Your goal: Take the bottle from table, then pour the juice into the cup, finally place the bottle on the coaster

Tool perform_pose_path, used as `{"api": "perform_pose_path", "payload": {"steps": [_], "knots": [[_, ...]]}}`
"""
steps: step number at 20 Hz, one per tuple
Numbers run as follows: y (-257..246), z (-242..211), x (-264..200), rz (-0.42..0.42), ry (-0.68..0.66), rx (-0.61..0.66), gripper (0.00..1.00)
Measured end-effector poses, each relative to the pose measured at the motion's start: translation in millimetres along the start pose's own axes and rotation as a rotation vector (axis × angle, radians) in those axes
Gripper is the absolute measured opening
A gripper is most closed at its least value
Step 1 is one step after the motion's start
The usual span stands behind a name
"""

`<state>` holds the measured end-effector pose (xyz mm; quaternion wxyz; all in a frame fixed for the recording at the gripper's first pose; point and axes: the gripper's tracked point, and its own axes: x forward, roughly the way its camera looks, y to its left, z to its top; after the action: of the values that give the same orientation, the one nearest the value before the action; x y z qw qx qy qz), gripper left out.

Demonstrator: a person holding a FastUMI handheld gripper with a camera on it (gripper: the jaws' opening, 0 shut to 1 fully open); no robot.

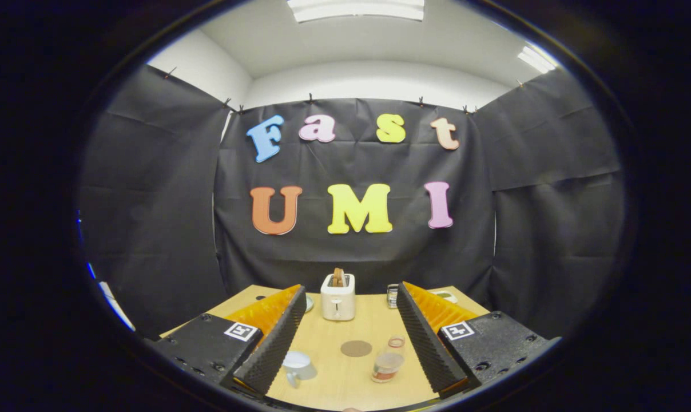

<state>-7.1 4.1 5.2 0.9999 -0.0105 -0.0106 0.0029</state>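
My gripper [350,292] is open and held above the near part of a wooden table [328,335], with nothing between its fingers. On the table between the fingers stands the bottle [386,366], small and clear, with a tan cap and reddish juice at its base, close to the right finger. The round brown coaster [356,348] lies flat just left of it. A pale cup [298,366] with a handle stands beside the left finger. A small clear glass [396,342] with a reddish rim stands right behind the bottle.
A white toaster [338,297] with a slice of bread in it stands at the table's far edge, beyond the fingertips. A small striped metallic object [392,294] sits to its right, and a pale dish [445,296] beyond the right finger. Black cloth walls surround the table.
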Motion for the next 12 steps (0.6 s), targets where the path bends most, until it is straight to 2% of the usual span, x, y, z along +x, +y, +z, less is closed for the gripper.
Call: {"api": "perform_pose_path", "payload": {"steps": [7, 12], "knots": [[-6.7, -7.7, 2.3, -0.021, -0.004, -0.011, 1.0], [-13.8, -34.6, 13.3, -0.043, 0.036, -0.026, 1.0]]}}
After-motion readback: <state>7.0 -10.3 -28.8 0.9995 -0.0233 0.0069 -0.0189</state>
